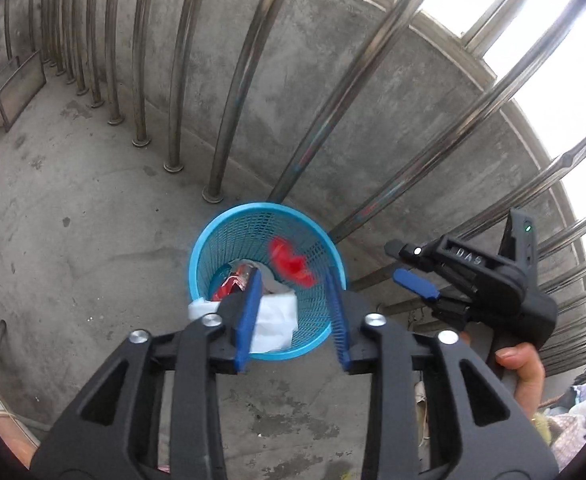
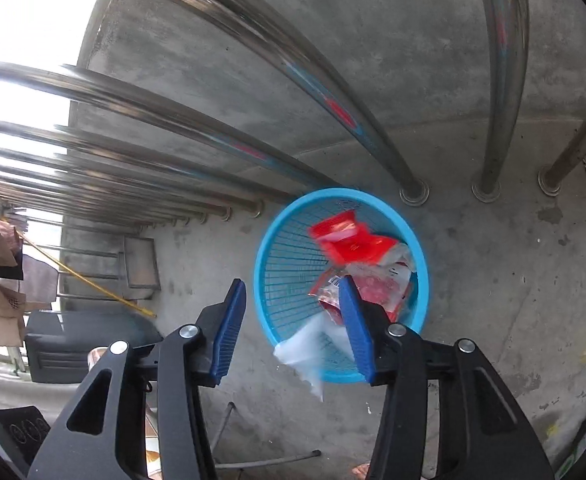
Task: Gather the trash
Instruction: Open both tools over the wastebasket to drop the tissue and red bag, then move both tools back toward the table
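While red wrappers and white plastic blur inside the blue basket, both grippers' jaws hang spread, empty.

Red wrapper motion-blurred inside blue basket, white bag smeared, basket bottom hidden by trash

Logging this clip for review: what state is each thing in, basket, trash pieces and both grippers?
Blue basket: upright on the concrete floor, partly filled.
Red wrapper: blurred, above or inside the basket mouth.
White paper: at the basket's near rim, between the left fingers; contact unclear.
Clear plastic bag: draped over the near rim.
Left gripper: open.
Right gripper: open, nothing pressed.
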`<state>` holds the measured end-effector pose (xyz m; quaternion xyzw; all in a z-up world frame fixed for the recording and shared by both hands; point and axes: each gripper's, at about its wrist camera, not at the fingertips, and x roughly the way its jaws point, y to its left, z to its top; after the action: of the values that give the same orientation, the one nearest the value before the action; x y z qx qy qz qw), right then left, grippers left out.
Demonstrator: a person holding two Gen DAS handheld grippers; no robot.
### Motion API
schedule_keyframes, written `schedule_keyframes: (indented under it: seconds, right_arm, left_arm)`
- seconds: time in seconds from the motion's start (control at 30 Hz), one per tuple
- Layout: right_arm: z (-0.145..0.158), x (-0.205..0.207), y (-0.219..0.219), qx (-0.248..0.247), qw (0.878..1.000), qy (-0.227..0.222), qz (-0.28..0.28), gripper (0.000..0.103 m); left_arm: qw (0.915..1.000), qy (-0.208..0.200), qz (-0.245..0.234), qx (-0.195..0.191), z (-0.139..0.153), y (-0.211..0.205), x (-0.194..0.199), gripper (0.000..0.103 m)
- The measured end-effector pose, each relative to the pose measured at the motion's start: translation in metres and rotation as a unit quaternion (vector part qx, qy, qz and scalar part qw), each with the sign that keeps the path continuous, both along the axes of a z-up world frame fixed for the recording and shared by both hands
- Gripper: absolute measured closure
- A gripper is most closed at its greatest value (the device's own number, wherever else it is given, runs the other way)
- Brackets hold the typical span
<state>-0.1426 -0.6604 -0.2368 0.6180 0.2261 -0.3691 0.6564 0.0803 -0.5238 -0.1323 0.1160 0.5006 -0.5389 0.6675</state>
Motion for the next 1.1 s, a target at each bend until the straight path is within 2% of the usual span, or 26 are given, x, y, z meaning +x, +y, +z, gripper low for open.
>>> schedule_keyframes:
  seconds: [0.2,0.33,0.5,0.7,0.8,0.93,1.1]
  right_arm:
    - [0.016,-0.004,0.019,-0.024,1.0,-0.001,0.003,0.049]
    - [0.043,-0.001,0.039,-0.056,0.998,0.004,0.02,0.042]
    - [0.087,0.014,0.078,-0.103,0.991,0.001,0.08,0.031]
    - [0.135,0.049,0.137,-0.142,0.973,-0.02,0.183,0.029]
    - [0.157,0.068,0.169,-0.159,0.96,-0.033,0.23,0.028]
    - [0.182,0.102,0.21,-0.176,0.937,-0.053,0.296,0.028]
    - [0.202,0.158,0.265,-0.182,0.907,-0.061,0.374,0.028]
  left_arm:
    - [0.9998,-0.003,0.015,-0.013,0.012,0.019,0.005,0.057]
    - [0.9995,-0.015,0.018,-0.019,0.031,0.048,0.001,0.044]
    - [0.9981,-0.047,0.024,-0.032,0.073,0.115,-0.008,0.033]
    - [0.9933,-0.09,0.056,-0.047,0.125,0.217,-0.008,0.026]
    - [0.9868,-0.12,0.085,-0.067,0.148,0.271,-0.005,0.025]
    - [0.9722,-0.165,0.139,-0.089,0.168,0.348,-0.001,0.022]
    - [0.9464,-0.189,0.244,-0.095,0.18,0.452,0.018,0.021]
